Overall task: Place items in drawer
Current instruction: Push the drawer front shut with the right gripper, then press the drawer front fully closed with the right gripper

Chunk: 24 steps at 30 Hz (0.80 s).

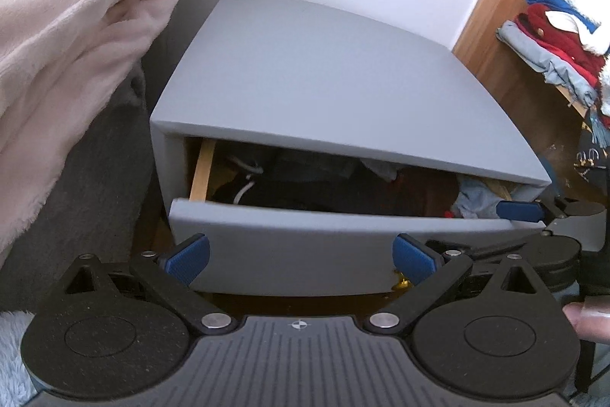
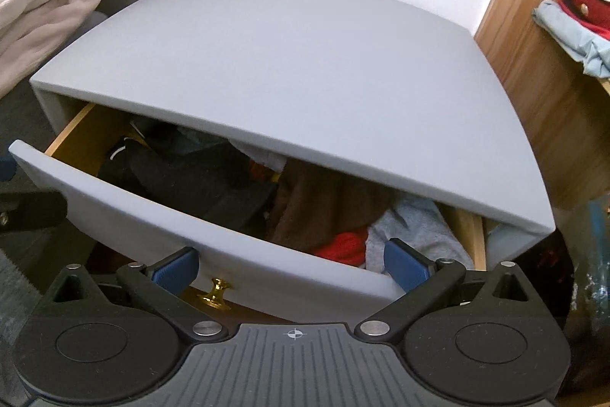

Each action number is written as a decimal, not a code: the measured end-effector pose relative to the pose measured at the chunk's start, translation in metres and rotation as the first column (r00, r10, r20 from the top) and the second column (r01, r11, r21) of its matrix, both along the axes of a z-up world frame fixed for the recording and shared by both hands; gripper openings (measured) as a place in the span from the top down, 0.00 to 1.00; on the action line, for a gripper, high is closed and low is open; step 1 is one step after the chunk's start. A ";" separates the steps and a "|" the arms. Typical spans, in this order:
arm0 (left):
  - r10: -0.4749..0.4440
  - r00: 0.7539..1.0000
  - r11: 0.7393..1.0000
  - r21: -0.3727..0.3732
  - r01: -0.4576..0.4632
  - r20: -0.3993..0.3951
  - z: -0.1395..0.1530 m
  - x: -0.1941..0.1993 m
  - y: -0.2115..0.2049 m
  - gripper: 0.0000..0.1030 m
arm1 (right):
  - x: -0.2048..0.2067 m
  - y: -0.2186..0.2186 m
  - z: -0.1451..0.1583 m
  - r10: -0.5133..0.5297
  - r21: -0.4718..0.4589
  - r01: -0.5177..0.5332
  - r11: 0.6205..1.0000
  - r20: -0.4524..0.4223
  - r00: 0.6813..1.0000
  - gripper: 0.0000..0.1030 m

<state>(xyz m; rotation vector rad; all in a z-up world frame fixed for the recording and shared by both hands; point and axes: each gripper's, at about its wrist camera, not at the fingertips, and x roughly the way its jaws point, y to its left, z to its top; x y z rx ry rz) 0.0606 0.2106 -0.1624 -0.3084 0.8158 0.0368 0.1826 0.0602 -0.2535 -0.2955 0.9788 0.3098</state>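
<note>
Both grippers, left gripper point(image 1: 301, 258) and right gripper point(image 2: 291, 267), spread wide and empty at the grey drawer front.

Largest first: grey nightstand point(image 2: 289, 63) fills centre view, top bare. Pink blanket point(image 1: 68, 37) at 10 o'clock. Drawer point(image 1: 305, 235) pulled partway out at 6 o'clock, stuffed with clothes: black garment point(image 2: 198, 178) at left, brown garment point(image 2: 324, 208) middle, pale grey-blue cloth point(image 2: 415, 231) at right, red scrap point(image 2: 343, 246) between. Folded clothes pile point(image 1: 564, 37) at 2 o'clock on a wooden shelf. Brass knob point(image 2: 216, 290) under the drawer front, near the right gripper's left finger.
</note>
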 end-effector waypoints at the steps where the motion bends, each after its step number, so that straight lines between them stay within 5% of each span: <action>1: 0.003 1.000 1.000 -0.002 -0.003 0.000 0.000 -0.002 0.000 0.00 | -0.001 0.001 0.000 -0.003 -0.007 0.003 1.000 0.010 1.000 0.01; 24: 0.004 1.000 1.000 0.004 -0.004 -0.007 0.003 -0.040 -0.007 0.00 | -0.024 0.002 -0.003 -0.023 -0.027 0.025 0.999 0.070 0.997 0.00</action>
